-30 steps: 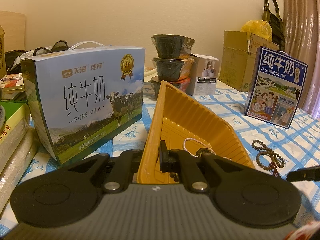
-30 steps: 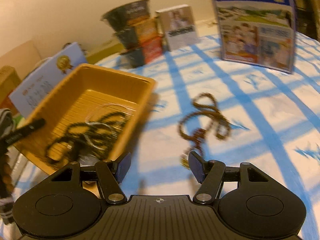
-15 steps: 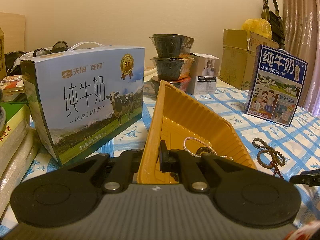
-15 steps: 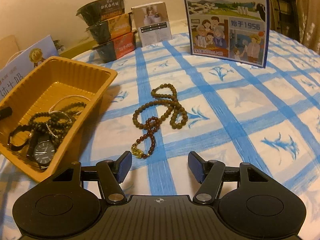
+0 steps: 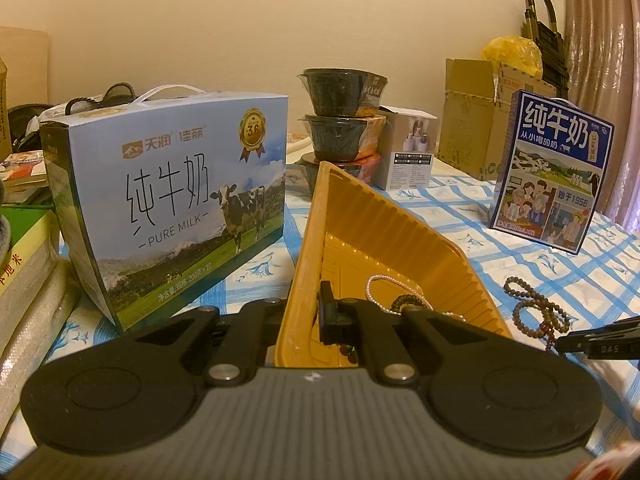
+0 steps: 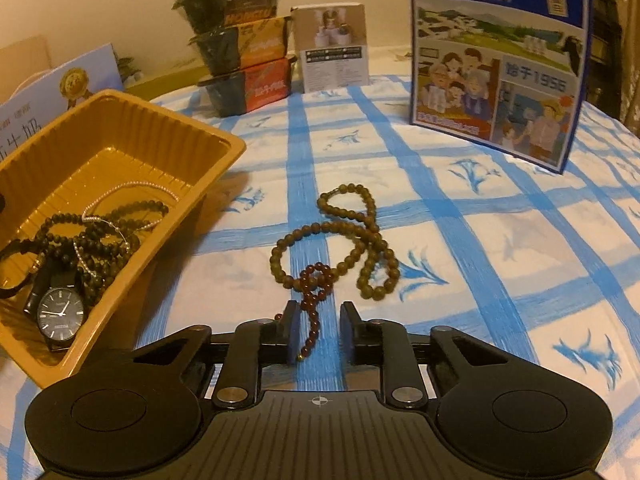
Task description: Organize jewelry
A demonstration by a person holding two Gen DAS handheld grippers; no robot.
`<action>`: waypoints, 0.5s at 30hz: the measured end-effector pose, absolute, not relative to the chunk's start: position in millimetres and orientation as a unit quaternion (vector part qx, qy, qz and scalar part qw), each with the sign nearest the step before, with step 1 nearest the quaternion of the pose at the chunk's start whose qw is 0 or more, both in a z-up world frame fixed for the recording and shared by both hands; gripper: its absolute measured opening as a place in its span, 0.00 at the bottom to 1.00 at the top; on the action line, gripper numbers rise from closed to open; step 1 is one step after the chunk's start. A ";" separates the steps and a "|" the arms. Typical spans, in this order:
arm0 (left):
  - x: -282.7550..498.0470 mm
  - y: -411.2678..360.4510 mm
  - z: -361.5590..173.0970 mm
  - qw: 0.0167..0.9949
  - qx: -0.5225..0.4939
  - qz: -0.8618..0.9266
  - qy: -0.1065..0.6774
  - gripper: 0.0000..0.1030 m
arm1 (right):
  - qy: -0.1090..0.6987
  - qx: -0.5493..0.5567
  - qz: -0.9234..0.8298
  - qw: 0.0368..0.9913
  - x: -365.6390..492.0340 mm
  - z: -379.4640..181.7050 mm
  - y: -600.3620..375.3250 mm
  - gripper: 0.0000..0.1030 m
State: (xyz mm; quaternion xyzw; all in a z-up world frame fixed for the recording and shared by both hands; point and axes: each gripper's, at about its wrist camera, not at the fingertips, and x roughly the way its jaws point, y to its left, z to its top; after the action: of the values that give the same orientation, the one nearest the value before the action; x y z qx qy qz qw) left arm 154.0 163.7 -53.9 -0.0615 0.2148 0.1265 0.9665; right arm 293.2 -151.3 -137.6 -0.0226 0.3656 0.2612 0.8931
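One brown bead necklace [image 6: 352,240], red-bead tail [image 6: 314,312]

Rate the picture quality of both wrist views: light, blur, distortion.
Left wrist view: warm yellowish indoor light, sharp, fisheye bending the pale-blue milk carton and the corners dark. Right wrist view: same warm cast, slightly soft toward the checked blue-and-white tablecloth edges, brown bead necklace still clear.

Home, checked tablecloth [image 6: 500,240], milk cartons [image 5: 172,208], noodle bowls [image 5: 340,120], cardboard boxes [image 5: 468,120]
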 end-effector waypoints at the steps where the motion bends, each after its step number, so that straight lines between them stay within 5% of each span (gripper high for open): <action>1: 154.1 163.3 -53.9 0.967 -0.061 0.126 0.215 0.06 | 0.366 -0.027 0.262 0.893 294.4 -138.4 -149.3 0.19; 5: 154.1 163.3 -53.9 0.966 -0.060 0.126 0.215 0.06 | 0.367 -0.037 0.266 0.891 297.7 -143.7 -143.2 0.16; 7: 154.2 163.3 -53.8 0.967 -0.061 0.126 0.215 0.06 | 0.363 -0.043 0.268 0.891 297.9 -144.5 -140.9 0.05; 15: 154.3 163.1 -53.7 0.966 -0.061 0.127 0.215 0.06 | 0.355 -0.015 0.274 0.894 296.4 -130.1 -148.6 0.05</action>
State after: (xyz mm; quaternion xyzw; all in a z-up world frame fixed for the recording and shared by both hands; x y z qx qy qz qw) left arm 154.3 163.1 -53.7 -0.0608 0.2153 0.1265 0.9664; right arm 296.4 -148.6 -130.1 -0.0154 0.3550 0.2740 0.8937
